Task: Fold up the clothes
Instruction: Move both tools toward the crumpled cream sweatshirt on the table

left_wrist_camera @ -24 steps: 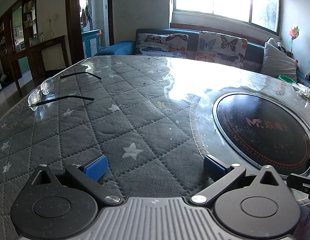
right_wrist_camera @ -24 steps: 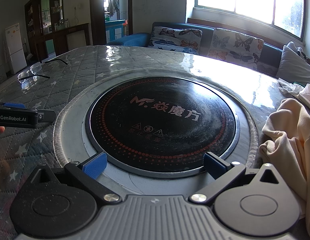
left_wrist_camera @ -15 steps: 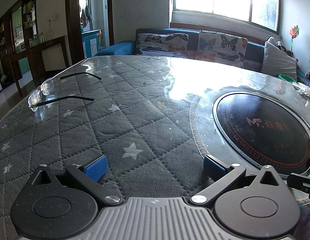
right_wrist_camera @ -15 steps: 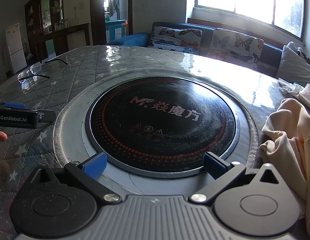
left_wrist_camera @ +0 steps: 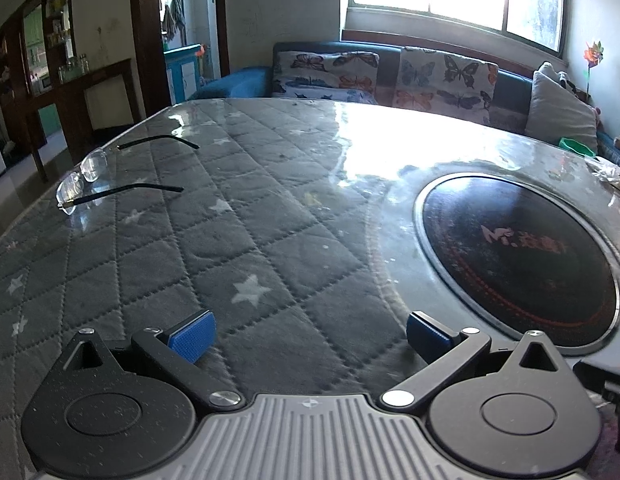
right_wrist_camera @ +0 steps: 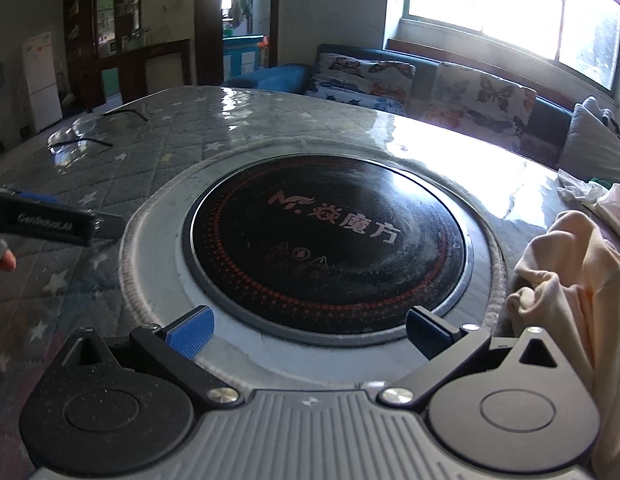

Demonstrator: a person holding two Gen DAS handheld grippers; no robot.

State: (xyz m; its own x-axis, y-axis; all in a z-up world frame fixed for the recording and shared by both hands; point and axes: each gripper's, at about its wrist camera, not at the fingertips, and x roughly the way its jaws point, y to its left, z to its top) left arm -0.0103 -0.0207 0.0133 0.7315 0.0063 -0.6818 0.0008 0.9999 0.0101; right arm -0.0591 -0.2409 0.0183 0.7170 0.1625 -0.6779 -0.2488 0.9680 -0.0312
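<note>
Right tool (right_wrist_camera: 307,330) shifted; garment (right_wrist_camera: 570,280) beside it.

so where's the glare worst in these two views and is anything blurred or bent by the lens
Left wrist view: window light blows out the glossy table cover behind the cooktop; the glasses stay sharp; the far table edge bows.
Right wrist view: the window is overexposed, with a glare streak on the cover; the left hand-held gripper looks smeared, its lettering soft; the cream garment sits in shade.

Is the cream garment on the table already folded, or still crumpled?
Still crumpled. In the right wrist view the cream garment lies bunched in irregular creases beside the round cooktop, with no flat folded edges.
</note>
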